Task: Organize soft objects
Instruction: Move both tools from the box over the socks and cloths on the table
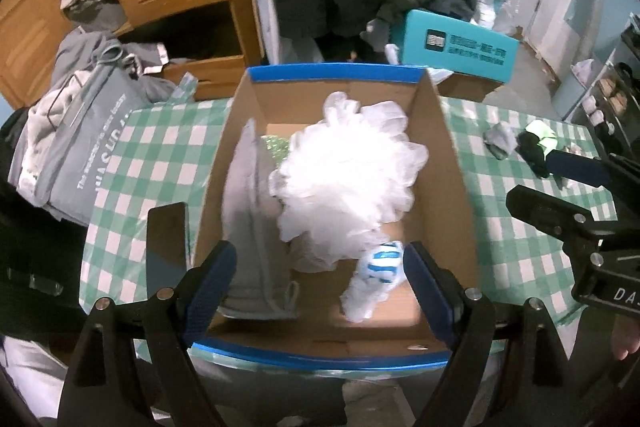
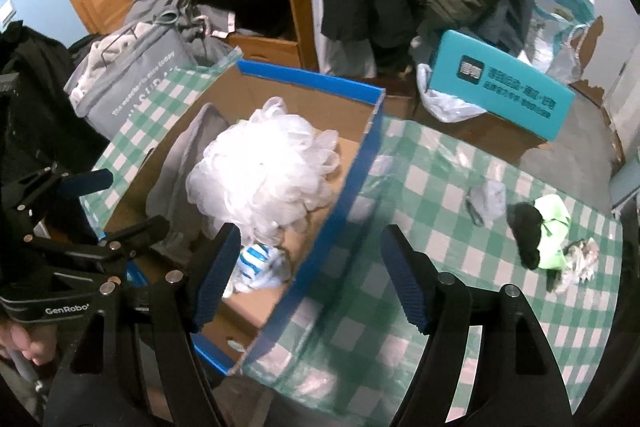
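White mesh sponge [image 1: 344, 179] lies in the cardboard box [image 1: 448, 163] mid-counter [image 1: 516, 251]; it is light, springy, best pinched deep in its folds. My left gripper [image 1: 320, 291] and right gripper [image 2: 312, 279] are both wide and empty. Black-and-green cloth [image 2: 540, 231] waits near the counter's right edge.

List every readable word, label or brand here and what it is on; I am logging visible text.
"GenRobo", cut off: left gripper body.
"DA", cut off: right gripper body.
"The weather is nice today": grey bag; the larger letters under it are half hidden.
Teal box: white characters, too blurred to read.
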`<state>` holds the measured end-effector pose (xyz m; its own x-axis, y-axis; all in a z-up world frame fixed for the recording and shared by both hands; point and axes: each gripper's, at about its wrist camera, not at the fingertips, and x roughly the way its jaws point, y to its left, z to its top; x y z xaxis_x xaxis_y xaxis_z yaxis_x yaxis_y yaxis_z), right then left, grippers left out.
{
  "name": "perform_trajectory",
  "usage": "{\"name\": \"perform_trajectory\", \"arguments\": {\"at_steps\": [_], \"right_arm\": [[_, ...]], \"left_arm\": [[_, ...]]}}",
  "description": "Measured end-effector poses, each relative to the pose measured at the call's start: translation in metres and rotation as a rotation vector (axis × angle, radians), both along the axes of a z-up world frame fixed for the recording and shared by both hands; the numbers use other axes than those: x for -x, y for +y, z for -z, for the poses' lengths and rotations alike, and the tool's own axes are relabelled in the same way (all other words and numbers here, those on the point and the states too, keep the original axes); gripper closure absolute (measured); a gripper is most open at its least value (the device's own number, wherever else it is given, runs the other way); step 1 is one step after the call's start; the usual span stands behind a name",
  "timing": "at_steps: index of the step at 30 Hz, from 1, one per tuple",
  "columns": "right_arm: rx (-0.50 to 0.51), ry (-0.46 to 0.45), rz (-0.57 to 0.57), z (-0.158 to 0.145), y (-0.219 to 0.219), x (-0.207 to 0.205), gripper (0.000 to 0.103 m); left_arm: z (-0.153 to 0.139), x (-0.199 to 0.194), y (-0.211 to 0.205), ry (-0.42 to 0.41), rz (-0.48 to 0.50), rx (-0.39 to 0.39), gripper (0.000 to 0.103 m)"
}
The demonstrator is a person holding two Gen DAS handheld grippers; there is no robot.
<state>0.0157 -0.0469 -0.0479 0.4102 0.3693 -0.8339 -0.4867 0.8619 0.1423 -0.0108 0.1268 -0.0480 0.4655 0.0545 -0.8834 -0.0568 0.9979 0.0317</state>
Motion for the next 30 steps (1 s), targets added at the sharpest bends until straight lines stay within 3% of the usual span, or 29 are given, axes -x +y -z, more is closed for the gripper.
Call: {"name": "perform_trajectory", "arguments": {"at_steps": [30], "right_arm": [[-0.013, -0.040, 0.186, -0.008, -0.123, 0.008, 0.025]], "left_arm": [[-0.012, -0.007, -0.103, 0.003, 0.168, 0.015, 0.016]]}}
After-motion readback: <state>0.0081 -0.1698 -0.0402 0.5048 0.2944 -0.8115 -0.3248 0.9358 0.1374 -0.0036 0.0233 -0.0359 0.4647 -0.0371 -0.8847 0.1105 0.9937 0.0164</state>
